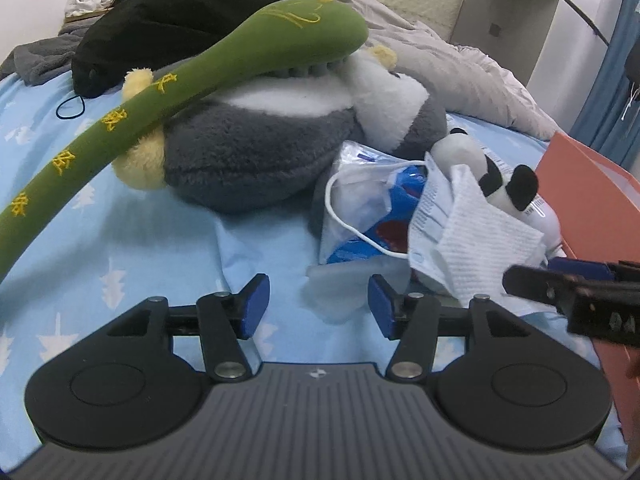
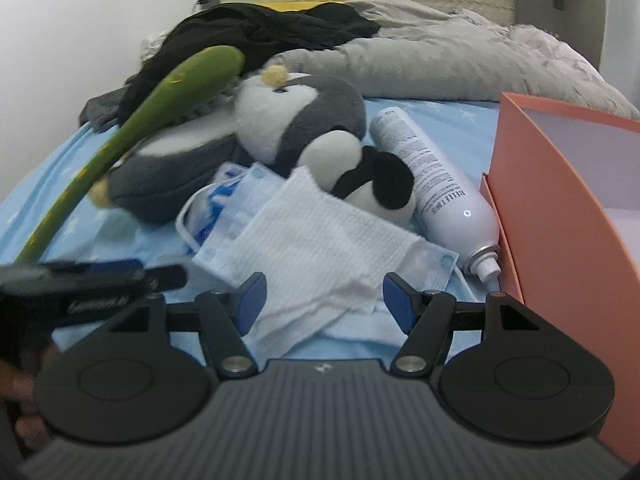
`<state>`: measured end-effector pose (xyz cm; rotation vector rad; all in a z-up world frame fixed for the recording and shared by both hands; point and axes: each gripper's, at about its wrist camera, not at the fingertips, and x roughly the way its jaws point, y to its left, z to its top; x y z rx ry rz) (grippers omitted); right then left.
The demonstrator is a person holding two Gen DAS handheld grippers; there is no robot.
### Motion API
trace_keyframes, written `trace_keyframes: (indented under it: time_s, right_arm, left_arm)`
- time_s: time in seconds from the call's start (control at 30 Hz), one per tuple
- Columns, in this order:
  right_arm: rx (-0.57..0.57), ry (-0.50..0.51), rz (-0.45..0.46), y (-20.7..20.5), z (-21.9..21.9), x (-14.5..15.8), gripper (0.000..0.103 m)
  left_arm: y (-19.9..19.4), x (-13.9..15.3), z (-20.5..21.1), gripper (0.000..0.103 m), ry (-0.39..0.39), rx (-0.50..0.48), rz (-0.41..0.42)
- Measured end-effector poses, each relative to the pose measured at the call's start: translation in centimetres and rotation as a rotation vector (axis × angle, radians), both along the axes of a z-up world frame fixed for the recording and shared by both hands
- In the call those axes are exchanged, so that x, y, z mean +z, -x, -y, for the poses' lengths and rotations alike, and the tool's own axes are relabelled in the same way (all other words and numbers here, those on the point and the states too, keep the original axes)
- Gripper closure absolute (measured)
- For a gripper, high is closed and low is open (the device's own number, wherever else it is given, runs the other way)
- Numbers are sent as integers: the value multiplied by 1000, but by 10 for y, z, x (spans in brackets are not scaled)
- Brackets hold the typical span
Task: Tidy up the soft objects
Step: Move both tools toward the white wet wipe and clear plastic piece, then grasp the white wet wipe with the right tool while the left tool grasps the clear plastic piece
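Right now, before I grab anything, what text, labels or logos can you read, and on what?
"RELLET", running lengthwise on the white spray can; its fine print is too small to read.
Yellow embroidered Chinese characters along the green plush: visible, but I cannot read them reliably.
Small printed text on the mask packet: too small to read.
Script lettering on the left gripper, seen in the right view: blurred, unreadable.

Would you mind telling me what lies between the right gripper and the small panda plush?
A white tissue lies spread over a blue face mask, filling the stretch from the open right gripper up to the panda plush; the right wrist view shows this best.
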<state>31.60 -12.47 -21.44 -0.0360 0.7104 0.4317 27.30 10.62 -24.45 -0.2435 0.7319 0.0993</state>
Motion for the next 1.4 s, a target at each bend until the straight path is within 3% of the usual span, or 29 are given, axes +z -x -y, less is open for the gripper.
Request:
trace_keyframes:
  time_s: [0.33, 0.43, 0.5, 0.53, 0.7, 0.83, 1.4]
  right_arm:
    - [14, 11, 18, -31, -14, -17, 37]
    - [33, 3, 13, -34, -18, -21, 42]
    - [53, 1, 11, -34, -20, -21, 53]
    - [62, -6, 4, -33, -21, -21, 54]
    - [77, -46, -24, -30, -18, -17, 90]
    - [77, -61, -33, -25, -15, -10, 92]
    - [78, -64, -58, 54, 0, 50, 93]
  left_arm:
    - [-13, -11, -16, 43, 85, -15, 56]
    - [-15, -12, -18, 46, 97, -33, 64]
    - [-16, -12, -19, 53, 111, -52, 72]
    - [-17, -12, -19, 59, 123, -61, 75]
    - [-12, -9, -16, 84, 152, -57, 108]
    - [-4, -4, -11, 92, 159, -72, 101]
    - [77, 43, -4, 94, 133, 89, 36]
